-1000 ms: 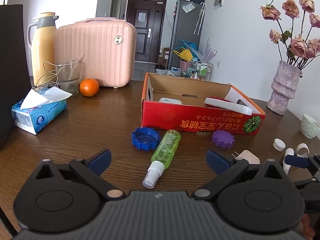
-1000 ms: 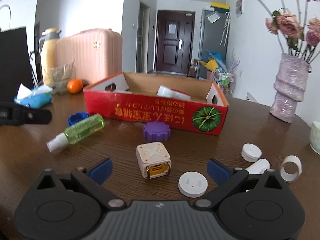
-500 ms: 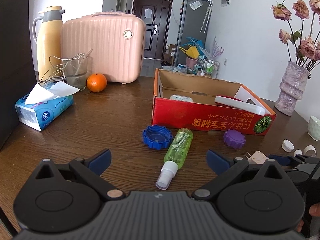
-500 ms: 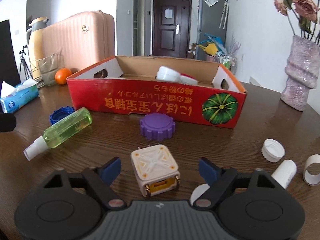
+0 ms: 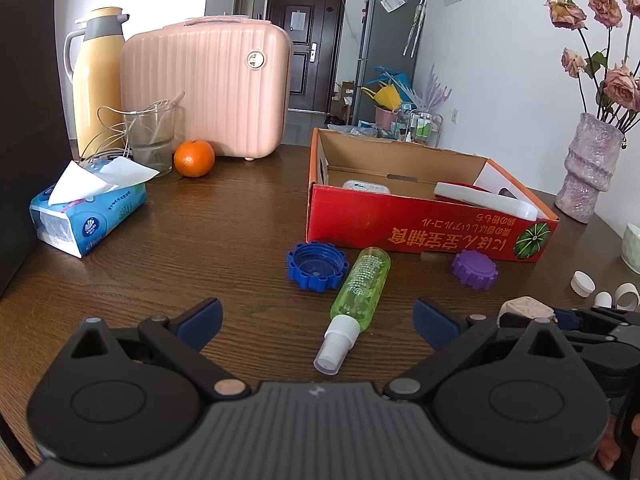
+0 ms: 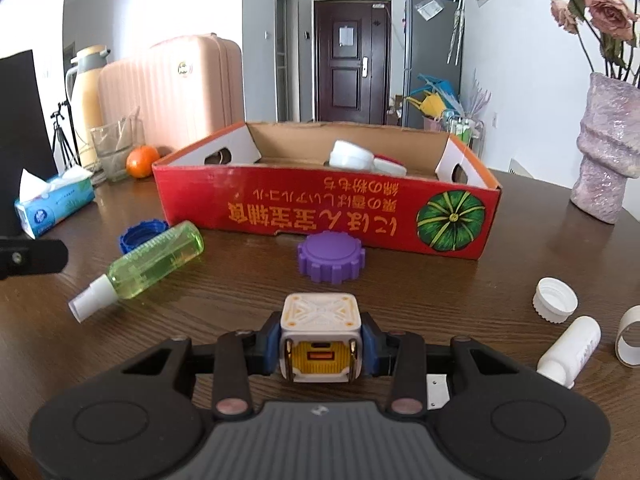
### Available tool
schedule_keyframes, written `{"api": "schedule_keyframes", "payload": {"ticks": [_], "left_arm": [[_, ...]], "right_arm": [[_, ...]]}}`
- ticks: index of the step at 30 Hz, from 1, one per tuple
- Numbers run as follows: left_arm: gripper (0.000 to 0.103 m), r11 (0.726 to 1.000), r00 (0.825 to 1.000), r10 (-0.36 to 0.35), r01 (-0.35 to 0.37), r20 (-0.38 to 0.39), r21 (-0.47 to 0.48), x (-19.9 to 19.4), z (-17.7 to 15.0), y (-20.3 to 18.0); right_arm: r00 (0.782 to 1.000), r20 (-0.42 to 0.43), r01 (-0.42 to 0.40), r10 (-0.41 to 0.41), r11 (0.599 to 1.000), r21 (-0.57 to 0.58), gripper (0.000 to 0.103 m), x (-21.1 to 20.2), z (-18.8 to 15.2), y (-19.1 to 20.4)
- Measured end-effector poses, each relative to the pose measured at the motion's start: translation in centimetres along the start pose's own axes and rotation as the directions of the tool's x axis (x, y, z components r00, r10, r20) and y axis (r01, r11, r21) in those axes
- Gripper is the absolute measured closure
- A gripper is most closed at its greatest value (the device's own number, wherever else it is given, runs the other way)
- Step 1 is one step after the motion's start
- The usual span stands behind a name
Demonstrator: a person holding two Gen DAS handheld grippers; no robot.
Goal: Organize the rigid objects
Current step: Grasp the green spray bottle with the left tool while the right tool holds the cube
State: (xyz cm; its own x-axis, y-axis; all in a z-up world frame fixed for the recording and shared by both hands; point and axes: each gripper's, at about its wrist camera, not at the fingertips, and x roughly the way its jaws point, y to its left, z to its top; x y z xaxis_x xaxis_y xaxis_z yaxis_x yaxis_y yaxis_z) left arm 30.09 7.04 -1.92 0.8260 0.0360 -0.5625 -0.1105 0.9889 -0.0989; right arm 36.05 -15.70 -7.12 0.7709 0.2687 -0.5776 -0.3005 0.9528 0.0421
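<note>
My right gripper [image 6: 320, 346] is shut on a cream cube charger [image 6: 319, 332] with a yellow face, at table level. The cube also shows in the left wrist view [image 5: 524, 307]. My left gripper [image 5: 316, 320] is open and empty, over the table just short of a green spray bottle [image 5: 362, 284] that lies on its side. A red cardboard box [image 6: 320, 216] stands behind and holds white items [image 6: 352, 156]. A purple cap [image 6: 331, 257] and a blue cap [image 5: 316, 266] lie in front of the box.
A white cap [image 6: 555, 299], a white small bottle [image 6: 570, 350] and a white ring [image 6: 632, 334] lie right. A pink-purple vase [image 6: 604, 152] stands far right. A tissue pack [image 5: 86, 210], orange [image 5: 194, 158], glass [image 5: 150, 140], thermos [image 5: 100, 76] and pink case [image 5: 208, 88] stand back left.
My right gripper moved forward around the cube charger and closed on it. My left gripper drifted slightly and stayed open.
</note>
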Motion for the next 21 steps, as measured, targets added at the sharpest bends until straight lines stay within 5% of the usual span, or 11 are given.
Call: {"api": "schedule_keyframes", "payload": {"ticks": [21], "left_arm": [[0.0,1.0,0.999,0.008,-0.007,-0.047,0.024,1.8,0.1,-1.0]], "right_arm": [[0.991,0.133,-0.028,0.016,0.996,0.089,0.065,-4.9,0.3,-1.6]]}}
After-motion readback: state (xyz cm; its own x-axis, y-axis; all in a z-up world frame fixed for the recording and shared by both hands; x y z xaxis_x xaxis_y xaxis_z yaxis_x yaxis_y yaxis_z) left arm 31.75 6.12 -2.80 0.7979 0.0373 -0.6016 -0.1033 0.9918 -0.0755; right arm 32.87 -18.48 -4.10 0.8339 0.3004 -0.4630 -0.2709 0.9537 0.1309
